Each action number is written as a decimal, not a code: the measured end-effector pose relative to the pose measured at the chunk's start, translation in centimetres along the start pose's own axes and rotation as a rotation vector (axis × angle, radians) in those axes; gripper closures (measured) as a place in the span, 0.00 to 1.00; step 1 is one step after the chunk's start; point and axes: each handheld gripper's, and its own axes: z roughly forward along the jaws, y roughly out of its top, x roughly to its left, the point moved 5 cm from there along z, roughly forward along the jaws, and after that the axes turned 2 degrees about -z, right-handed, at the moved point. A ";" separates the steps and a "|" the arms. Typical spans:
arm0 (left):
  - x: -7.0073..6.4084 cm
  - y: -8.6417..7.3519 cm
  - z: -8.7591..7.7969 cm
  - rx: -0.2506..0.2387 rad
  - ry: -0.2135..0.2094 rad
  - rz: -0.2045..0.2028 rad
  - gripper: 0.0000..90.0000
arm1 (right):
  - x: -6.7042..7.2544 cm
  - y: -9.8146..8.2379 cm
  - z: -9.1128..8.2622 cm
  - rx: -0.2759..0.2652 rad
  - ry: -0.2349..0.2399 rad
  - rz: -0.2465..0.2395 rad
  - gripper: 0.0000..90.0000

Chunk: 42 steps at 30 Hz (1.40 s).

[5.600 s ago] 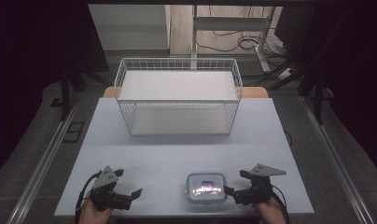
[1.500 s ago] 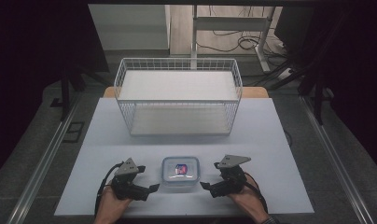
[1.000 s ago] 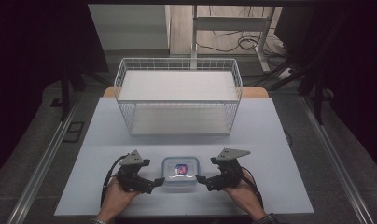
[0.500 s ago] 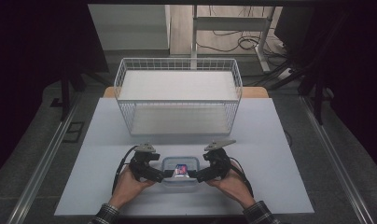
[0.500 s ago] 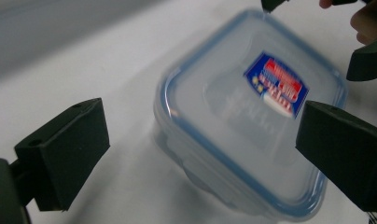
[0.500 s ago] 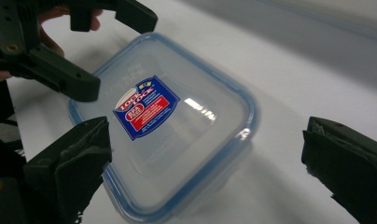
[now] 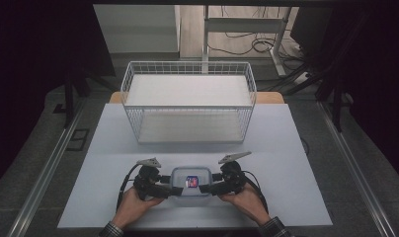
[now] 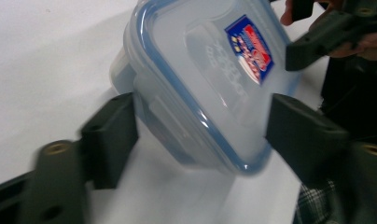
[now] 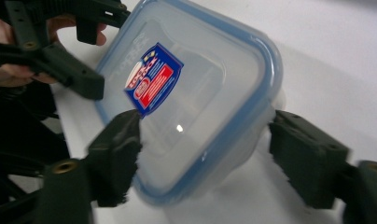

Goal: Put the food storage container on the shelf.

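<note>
My work surface is a flat rectangular white table [image 7: 296, 148]. On it stands a white wire-mesh basket [image 7: 187, 98] at the far side, and a clear square plastic container with a blue-rimmed lid [image 7: 190, 180] sits near my edge.

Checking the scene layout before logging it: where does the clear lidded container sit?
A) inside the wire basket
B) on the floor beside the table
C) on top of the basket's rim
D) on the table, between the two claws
D: the high view shows the container on the white table near its front edge, with the left claw and right claw at its two sides, well short of the wire basket.
</note>
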 end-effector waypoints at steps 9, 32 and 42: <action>0.6 -0.7 -1.3 -0.065 -0.112 -0.042 0.60 | -0.2 -0.6 -1.6 -0.050 0.069 0.007 0.60; 0.7 -0.8 -1.5 -0.117 -0.158 -0.060 0.64 | -1.1 -1.2 -2.2 -0.108 0.162 0.209 0.68; 1.5 -1.1 -1.4 -0.109 -0.206 -0.095 0.64 | -1.5 -1.4 -1.8 -0.113 0.201 0.249 0.67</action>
